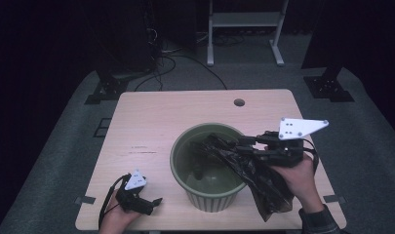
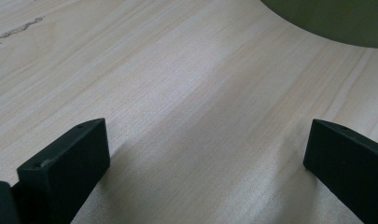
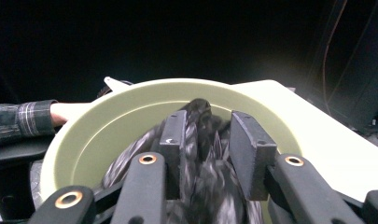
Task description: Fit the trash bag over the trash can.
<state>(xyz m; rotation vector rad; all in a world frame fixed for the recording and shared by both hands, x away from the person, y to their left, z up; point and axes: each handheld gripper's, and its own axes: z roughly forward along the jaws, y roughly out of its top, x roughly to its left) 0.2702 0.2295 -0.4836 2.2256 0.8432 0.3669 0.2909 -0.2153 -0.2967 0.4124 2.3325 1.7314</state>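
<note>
Our right gripper [image 3: 206,140] jaws loose around black plastic bag [image 1: 263,180] over green pot [image 1: 185,168], left gripper [image 2: 205,154] jaws released, pale wood table [image 1: 151,122], dark room.

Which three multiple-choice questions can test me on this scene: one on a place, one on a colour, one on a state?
1. Where does the black bag lie relative to the pot?
A. flat on the floor beside it
B. across its rim, partly inside it
C. folded on a shelf behind it

2. What colour is the pot?
A. green
B. red
C. white

3. In what state is the left tool?
A. shut on the bag
B. shut on a cup
C. open and empty

Answers: B, the bag hangs over the rim into the pot; A, its wall and inside are green; C, its jaws stand apart with bare table between them.
</note>
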